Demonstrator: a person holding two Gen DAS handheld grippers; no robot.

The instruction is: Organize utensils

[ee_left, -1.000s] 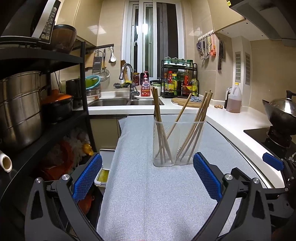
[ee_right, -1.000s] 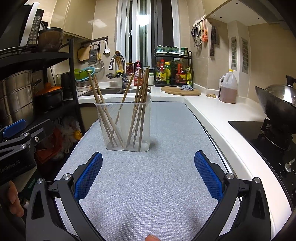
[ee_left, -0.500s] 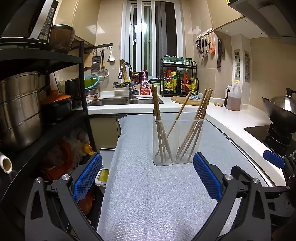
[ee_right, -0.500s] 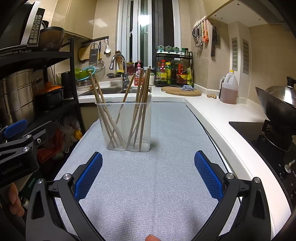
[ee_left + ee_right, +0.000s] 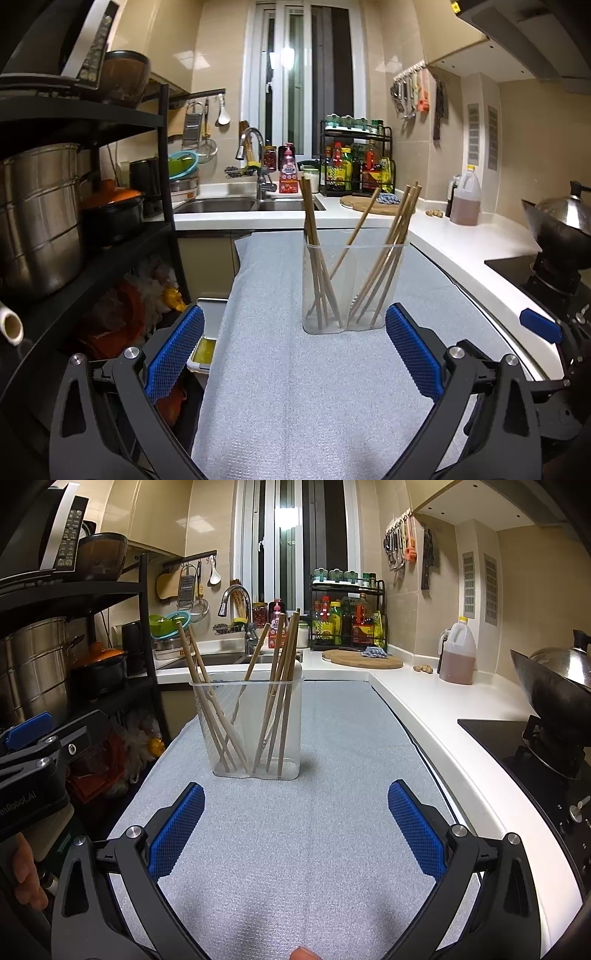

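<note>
Currently: chopsticks (image 5: 384,254) all in holder (image 5: 352,288), unmoved; left hand-held gripper (image 5: 293,356) and right hand-held gripper (image 5: 295,832) remain wide, empty — sorting apparently complete.

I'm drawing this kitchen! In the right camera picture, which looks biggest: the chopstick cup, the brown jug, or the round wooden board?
1. Chopstick cup, though it is nearest the camera, which enlarges it.
2. Brown jug and round wooden board look about alike: jug taller, board wider.

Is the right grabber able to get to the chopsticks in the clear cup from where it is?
Probably yes. The right gripper is open, and only bare grey mat lies between it and the clear cup. The chopsticks stick out above the rim, uncovered.
</note>
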